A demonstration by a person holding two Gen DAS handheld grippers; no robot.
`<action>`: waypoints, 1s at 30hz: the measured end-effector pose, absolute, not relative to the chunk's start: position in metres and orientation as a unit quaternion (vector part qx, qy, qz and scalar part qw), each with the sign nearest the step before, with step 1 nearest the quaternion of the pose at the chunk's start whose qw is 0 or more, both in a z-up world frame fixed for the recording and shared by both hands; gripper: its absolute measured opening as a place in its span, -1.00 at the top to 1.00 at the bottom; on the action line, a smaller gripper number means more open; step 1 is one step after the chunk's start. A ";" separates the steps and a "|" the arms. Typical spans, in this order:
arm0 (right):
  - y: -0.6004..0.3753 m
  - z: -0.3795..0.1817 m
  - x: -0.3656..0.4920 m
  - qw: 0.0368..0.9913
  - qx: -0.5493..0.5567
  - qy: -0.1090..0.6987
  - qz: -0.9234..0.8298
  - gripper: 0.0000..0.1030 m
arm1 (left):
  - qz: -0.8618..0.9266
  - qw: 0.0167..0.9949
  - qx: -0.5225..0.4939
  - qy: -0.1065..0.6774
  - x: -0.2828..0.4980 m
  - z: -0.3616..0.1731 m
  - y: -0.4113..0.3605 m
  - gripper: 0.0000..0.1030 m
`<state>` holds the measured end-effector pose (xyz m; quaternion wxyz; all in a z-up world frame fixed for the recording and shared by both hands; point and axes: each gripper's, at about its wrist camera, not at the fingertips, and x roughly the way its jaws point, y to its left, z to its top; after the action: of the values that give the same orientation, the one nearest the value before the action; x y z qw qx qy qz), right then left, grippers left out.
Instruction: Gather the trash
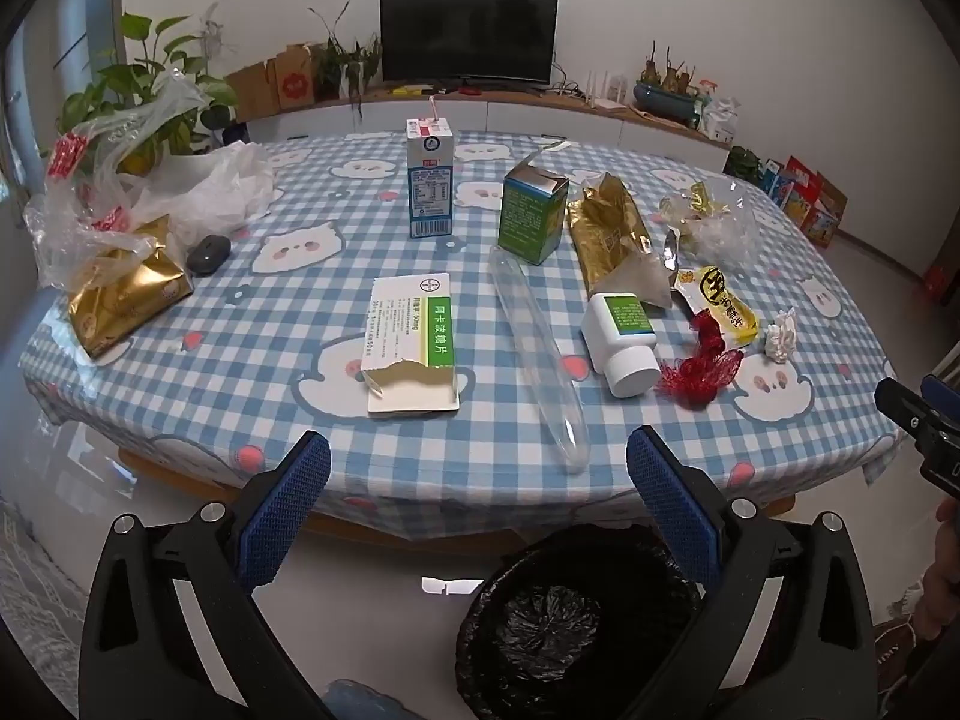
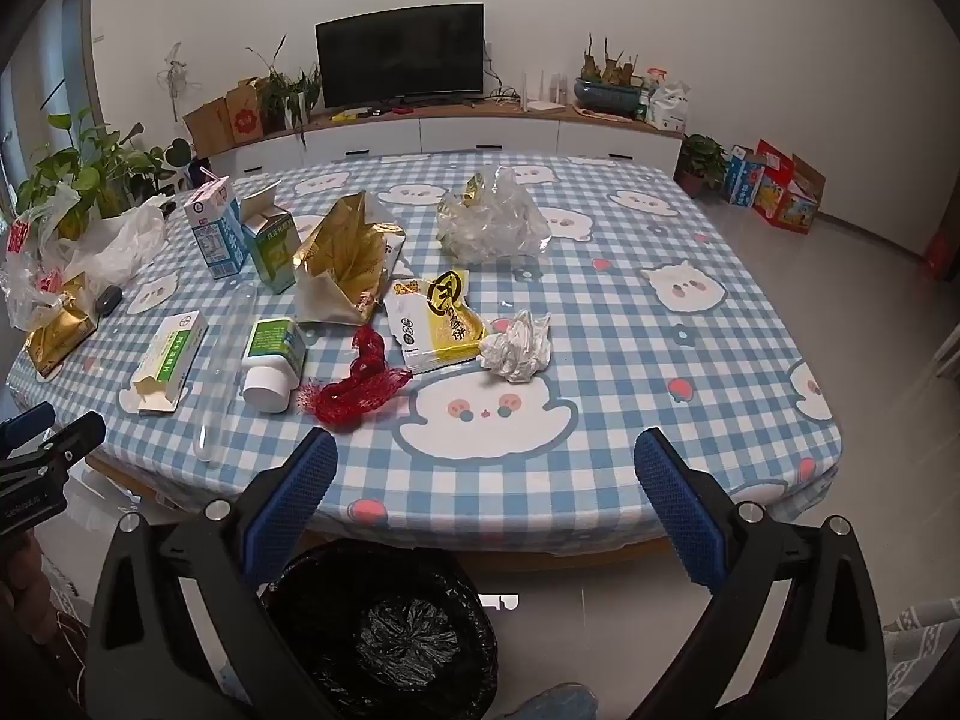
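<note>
1. Currently at the near table edge: left gripper [image 1: 478, 468], jaws spread wide, nothing between the blue pads [image 1: 282, 516].
2. Likewise right gripper [image 2: 485, 468]: jaws spread wide, nothing held, above the near edge of the checked tablecloth [image 2: 600, 312].
3. On the floor below both grippers, in front of the table: bin with black liner [image 1: 558, 618], interior dark, contents not discernible.
4. Trash on the cloth, near side, left to right:
   - torn white-and-green medicine box [image 1: 414, 342], lying flat;
   - clear plastic tube [image 1: 534, 354], lying lengthwise just beside the box;
   - white pill bottle [image 1: 621, 336], on its side, cap toward the near edge;
   - red mesh net [image 2: 357, 381], touching the bottle;
   - yellow snack wrapper [image 2: 438, 318];
   - crumpled white tissue [image 2: 519, 345], just beside the wrapper.
5. Farther back: upright milk carton [image 1: 429, 177] with straw, open green box [image 1: 531, 216], gold foil bag [image 1: 609, 234], crumpled clear plastic [image 2: 492, 222].
6. At the left edge: second gold bag [image 1: 123, 294] under clear plastic bags [image 1: 120, 180].
</note>
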<state>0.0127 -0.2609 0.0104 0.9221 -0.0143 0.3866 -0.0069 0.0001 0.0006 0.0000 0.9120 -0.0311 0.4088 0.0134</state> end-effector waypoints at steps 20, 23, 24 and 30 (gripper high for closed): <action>-0.255 0.015 0.009 0.922 -0.010 0.387 0.005 -0.85 | 0.014 0.912 -0.021 0.410 -0.003 0.003 -0.004 -0.87; -0.255 0.015 0.009 0.922 -0.008 0.387 0.004 -0.85 | 0.015 0.912 -0.019 0.410 -0.003 0.004 -0.005 -0.87; -0.257 0.015 0.009 0.922 -0.006 0.387 0.005 -0.85 | 0.015 0.912 -0.019 0.410 -0.003 0.004 -0.005 -0.87; -0.257 0.016 0.009 0.922 -0.006 0.388 0.005 -0.85 | 0.016 0.912 -0.016 0.409 -0.005 0.008 -0.007 -0.87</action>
<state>0.0086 -0.2572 0.0160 0.9217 -0.0063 0.3879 0.0047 -0.0047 -0.0066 0.0081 0.9122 -0.0160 0.4091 0.0163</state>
